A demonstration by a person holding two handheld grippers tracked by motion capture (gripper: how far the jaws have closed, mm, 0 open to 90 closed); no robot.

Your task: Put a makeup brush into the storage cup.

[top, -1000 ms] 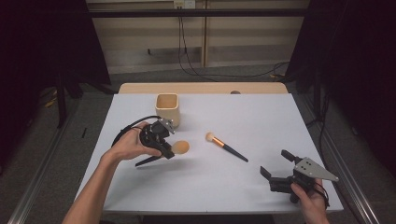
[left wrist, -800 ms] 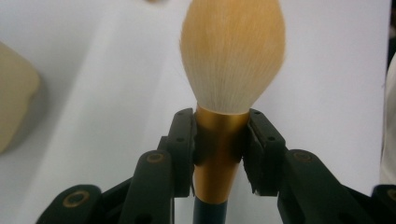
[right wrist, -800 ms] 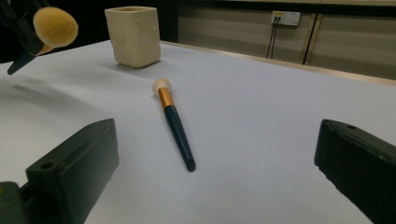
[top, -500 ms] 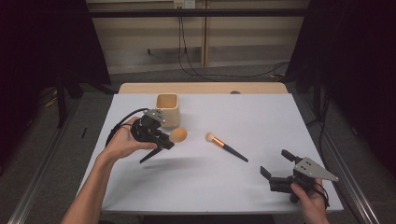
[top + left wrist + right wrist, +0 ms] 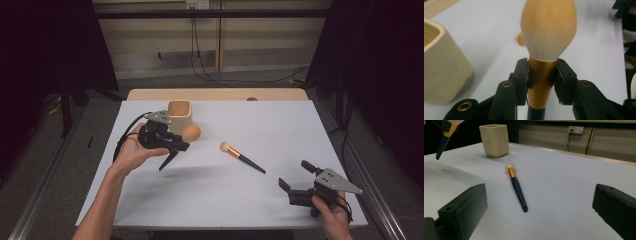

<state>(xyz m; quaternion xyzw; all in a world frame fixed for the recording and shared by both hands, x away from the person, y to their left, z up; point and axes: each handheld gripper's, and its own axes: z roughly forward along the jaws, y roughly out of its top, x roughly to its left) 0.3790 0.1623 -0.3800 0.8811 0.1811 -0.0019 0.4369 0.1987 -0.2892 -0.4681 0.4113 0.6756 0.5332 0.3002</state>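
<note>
My left gripper [image 5: 176, 144] is shut on the gold ferrule of a large makeup brush [image 5: 190, 134], held off the table beside the cream square cup [image 5: 179, 116]. Its orange bristle head points toward the cup and its dark handle slants down to the left. In the left gripper view the pads [image 5: 523, 75] clamp the large brush's ferrule [image 5: 541, 77], with the cup [image 5: 441, 72] at left. A smaller brush [image 5: 241, 156] lies flat mid-table, also the smaller brush [image 5: 516, 185]. My right gripper [image 5: 295, 179] rests open at the front right, its jaws wide apart.
The white table [image 5: 280, 125] has a wooden strip [image 5: 215, 94] along its far edge. A small dark spot [image 5: 252, 99] sits there. Cables run over the floor behind. Open table surface lies between the small brush and my right gripper.
My left gripper has lifted the large brush off the table and carried it up and back toward the cup. The right gripper and the small brush have stayed put.
</note>
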